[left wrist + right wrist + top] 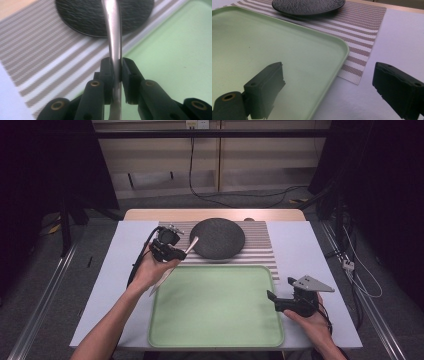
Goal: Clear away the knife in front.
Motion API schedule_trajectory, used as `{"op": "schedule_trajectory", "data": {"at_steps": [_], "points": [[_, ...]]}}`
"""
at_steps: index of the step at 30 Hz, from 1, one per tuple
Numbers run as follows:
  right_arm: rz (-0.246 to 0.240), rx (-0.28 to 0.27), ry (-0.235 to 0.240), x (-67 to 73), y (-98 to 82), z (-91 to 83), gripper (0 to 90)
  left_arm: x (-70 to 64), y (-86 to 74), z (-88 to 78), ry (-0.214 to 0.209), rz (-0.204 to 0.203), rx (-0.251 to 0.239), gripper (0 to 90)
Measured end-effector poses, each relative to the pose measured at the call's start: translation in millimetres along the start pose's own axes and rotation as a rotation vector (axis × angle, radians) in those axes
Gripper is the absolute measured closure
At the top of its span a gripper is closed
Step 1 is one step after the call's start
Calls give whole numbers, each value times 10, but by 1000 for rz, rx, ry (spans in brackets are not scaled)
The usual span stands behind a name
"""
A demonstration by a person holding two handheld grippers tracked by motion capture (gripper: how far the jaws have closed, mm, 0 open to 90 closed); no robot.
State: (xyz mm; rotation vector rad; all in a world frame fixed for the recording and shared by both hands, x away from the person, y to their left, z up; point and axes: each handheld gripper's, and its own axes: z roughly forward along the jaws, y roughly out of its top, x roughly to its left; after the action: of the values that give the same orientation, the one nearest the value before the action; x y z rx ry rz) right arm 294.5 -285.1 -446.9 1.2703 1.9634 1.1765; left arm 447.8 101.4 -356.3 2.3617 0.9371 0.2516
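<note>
- Right gripper (pixel 280 292) sits near the desk's (pixel 320 250) near right corner, just off the green tray's (pixel 215 335) right rim; fingers (pixel 265 87) spread wide, nothing between them. Looks parked, leaving the work to the other hand.
- Tray lies along the near edge, nothing in it.
- Left gripper (pixel 176 254), above the tray's far left corner, has its fingers (pixel 106 75) clamped on a metal utensil (pixel 112 32), probably a knife, at mid-length for steady carrying.
- Beyond, striped placemat (pixel 262 252) toward the far edge carries a dark round plate (pixel 217 238), bare; the utensil tip points toward it.
</note>
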Motion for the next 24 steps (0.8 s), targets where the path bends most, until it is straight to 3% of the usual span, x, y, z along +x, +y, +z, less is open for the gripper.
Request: {"op": "schedule_trajectory", "data": {"at_steps": [8,12,18,20,24], "points": [[-6,-3,6,9,-1,-13,102,-230,-92,84,-26,30,46,800],[-6,-1,6,12,-1,-13,103,-281,-148,127,-57,25,64,800],[-2,2,9,-2,-4,3,105,-360,-243,208,-67,38,106,799],[-5,1,11,-3,-6,-4,105,-389,-263,239,-93,29,110,799],[-3,2,11,-1,-4,1,105,-488,-297,315,-95,54,140,799]]}}
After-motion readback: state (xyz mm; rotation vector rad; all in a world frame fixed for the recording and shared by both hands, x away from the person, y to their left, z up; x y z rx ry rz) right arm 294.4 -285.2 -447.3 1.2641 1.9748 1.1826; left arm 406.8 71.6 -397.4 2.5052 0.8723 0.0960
